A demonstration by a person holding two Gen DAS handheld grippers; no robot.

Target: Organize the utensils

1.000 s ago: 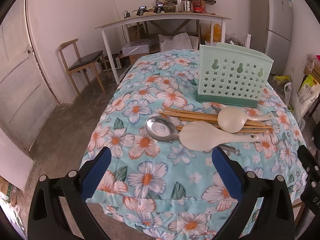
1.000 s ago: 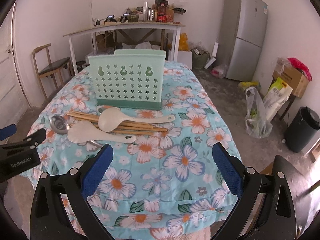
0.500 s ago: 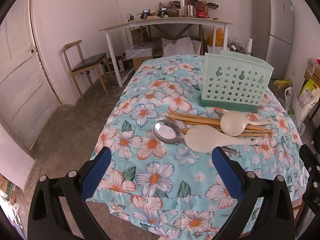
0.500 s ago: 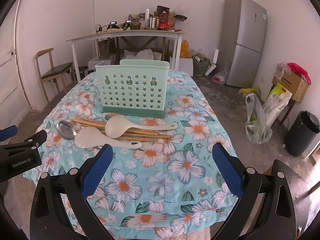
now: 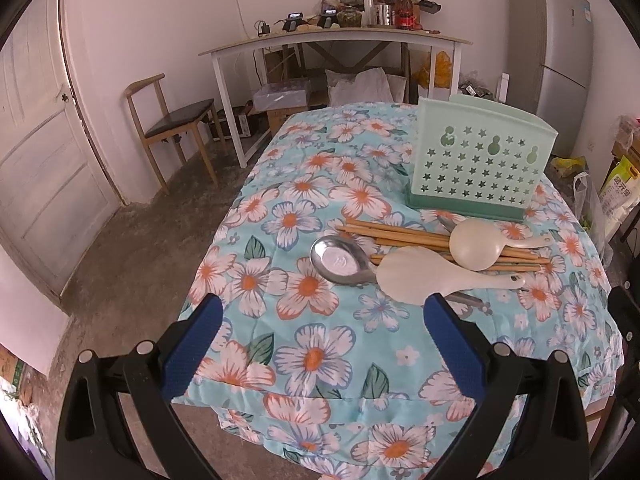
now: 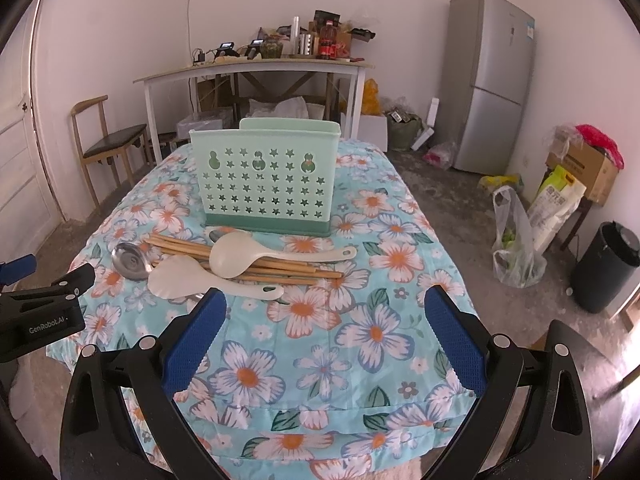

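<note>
A mint-green perforated utensil holder stands upright on the floral-clothed table. In front of it lies a pile: wooden chopsticks, a white ladle spoon, a flat white rice paddle and a steel spoon. My left gripper is open and empty, hovering above the table's near left corner. My right gripper is open and empty, hovering above the table's near edge, short of the pile.
A wooden chair and a white desk with clutter stand at the back. A grey fridge, bags and a black bin stand on the floor at the right. The left gripper's body shows at the right view's left.
Both grippers have pulled back and up from the table, so the holder and utensil pile look smaller and farther. Nothing on the table has moved.
</note>
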